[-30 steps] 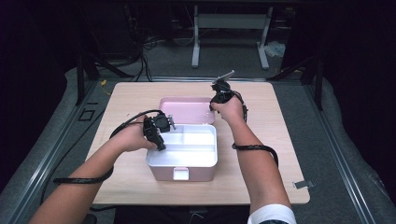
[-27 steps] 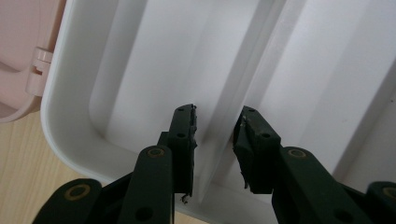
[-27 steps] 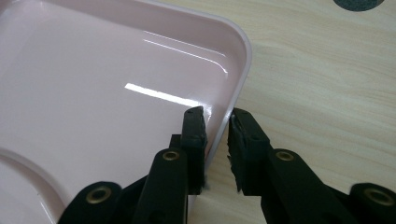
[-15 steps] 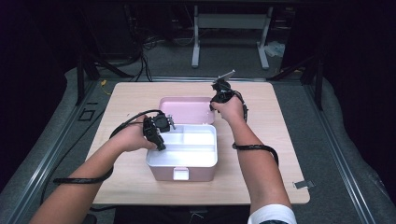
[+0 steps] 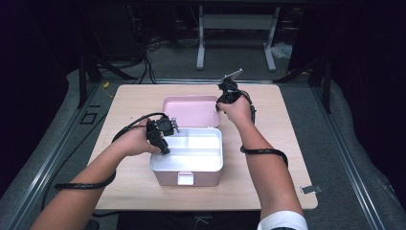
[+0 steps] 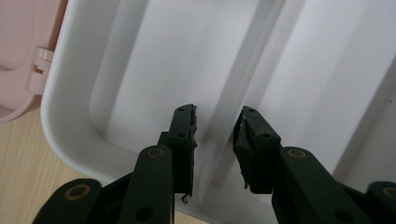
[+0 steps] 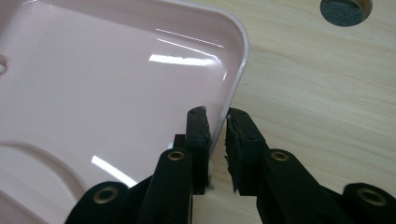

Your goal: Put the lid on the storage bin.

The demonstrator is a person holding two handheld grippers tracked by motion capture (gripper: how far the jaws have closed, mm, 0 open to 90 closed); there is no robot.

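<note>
High view shows us working at a box (image 5: 191, 155) in the middle of the table (image 5: 287, 143): a white, empty tray with a pink base and a front latch, its pink lid (image 5: 190, 110) lying flat open behind it, hinged at the back.

Our left gripper (image 5: 160, 139) sits at the box's left end. In the left gripper view its jaws straddle the divider (image 6: 219, 140) that splits the tray, one pad on each side with a gap showing on both, so they stand partly open and are not clamped.

Our right gripper (image 5: 225, 98) is at the lid's far right corner. In the right gripper view its jaws have just been closing with the lid's rim (image 7: 233, 88) between them; the gap is narrow, and the pads look pressed on the rim.

We judge the work to be closing the box, and it is at its start: the box is steadied and the lid gripped. Swinging the lid over the tray and snapping the latch remain.
</note>
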